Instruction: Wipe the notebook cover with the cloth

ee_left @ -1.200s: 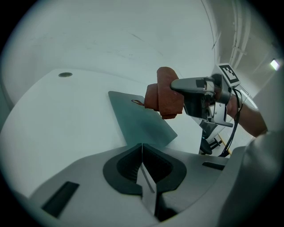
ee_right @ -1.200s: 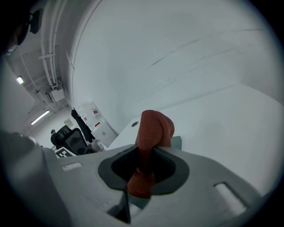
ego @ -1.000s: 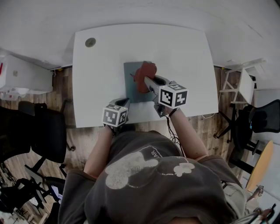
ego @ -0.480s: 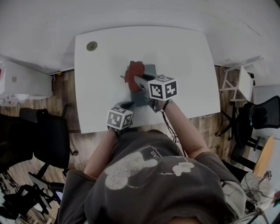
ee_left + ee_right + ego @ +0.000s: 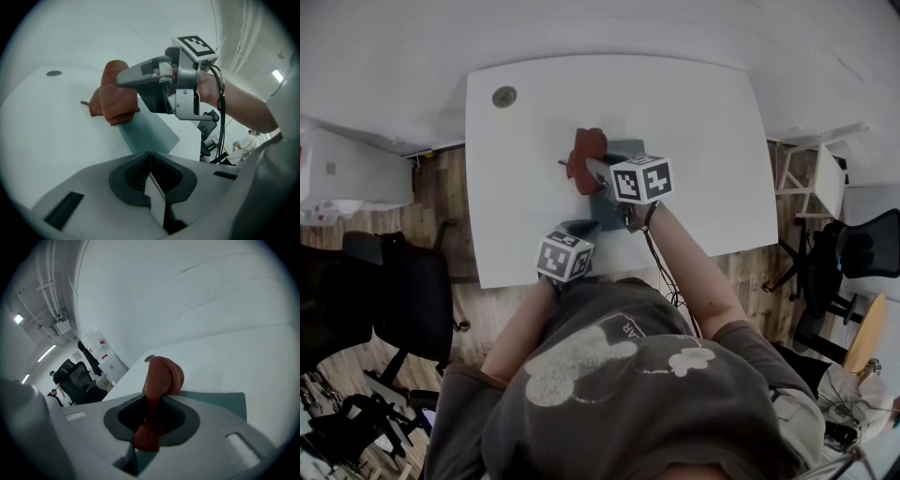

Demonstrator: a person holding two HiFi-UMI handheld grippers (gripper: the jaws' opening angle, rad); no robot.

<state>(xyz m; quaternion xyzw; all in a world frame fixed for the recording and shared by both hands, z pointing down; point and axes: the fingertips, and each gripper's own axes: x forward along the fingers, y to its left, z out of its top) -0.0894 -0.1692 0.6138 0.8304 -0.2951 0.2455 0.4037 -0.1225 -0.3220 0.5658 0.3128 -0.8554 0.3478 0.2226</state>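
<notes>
Office: white desk (image 5: 525,187), swivel chairs (image 5: 403,291), wood floor (image 5: 441,197).

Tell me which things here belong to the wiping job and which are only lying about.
Belonging to the job:
- cloth, clamped in the right hand-held gripper
- grey notebook, on the white table

Only lying about:
- left hand-held gripper, shut and empty
- round grommet in the tabletop
- black office chair
- white cabinet
</notes>
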